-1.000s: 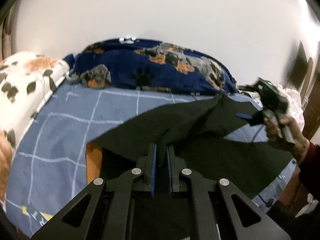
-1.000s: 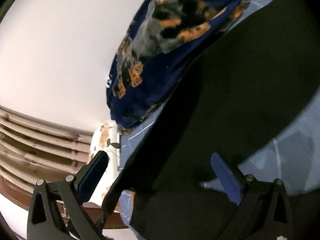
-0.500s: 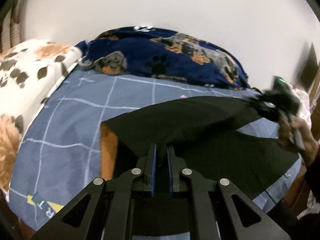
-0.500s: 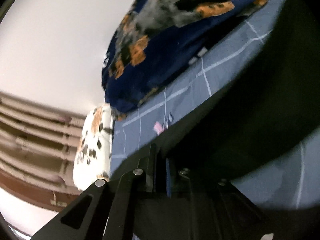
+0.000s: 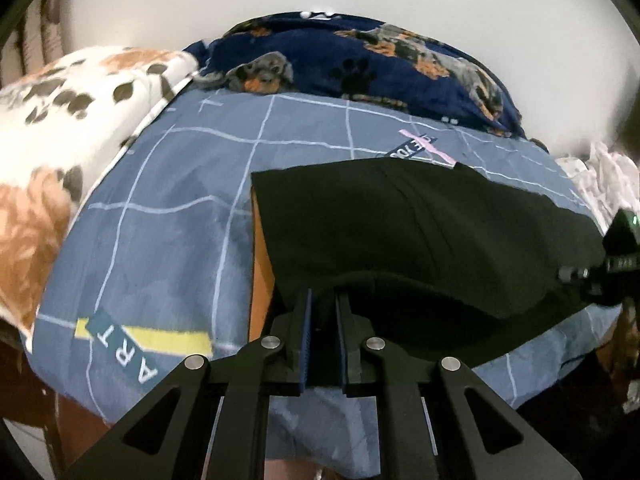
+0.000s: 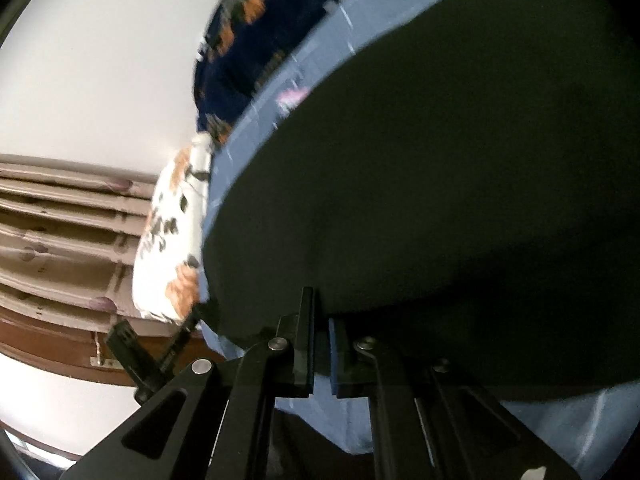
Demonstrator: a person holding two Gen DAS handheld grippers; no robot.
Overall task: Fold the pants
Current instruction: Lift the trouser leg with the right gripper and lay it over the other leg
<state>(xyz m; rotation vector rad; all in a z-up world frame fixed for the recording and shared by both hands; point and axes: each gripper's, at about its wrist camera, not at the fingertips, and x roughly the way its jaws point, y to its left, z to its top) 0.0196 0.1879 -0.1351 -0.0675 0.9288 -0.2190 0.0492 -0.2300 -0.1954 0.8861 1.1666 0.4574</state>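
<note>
The black pants (image 5: 420, 232) lie folded over on the blue checked bed sheet (image 5: 172, 216), near the bed's front edge. My left gripper (image 5: 322, 300) is shut on the near edge of the pants. My right gripper (image 6: 320, 312) is shut on the pants (image 6: 440, 168) too; it shows at the right edge of the left wrist view (image 5: 612, 268), holding the right end of the cloth. An orange surface (image 5: 260, 272) shows at the left edge of the pants.
A navy dog-print blanket (image 5: 360, 64) is bunched at the back against the white wall. A white floral pillow (image 5: 68, 120) lies at the left. White cloth (image 5: 600, 176) sits at the right. A wooden headboard (image 6: 60, 240) is beyond the pillow.
Both grippers have drawn the pants toward the bed's front edge and lowered them. The right gripper, open one second ago, closed on the cloth. The lifted cloth now lies flat.
</note>
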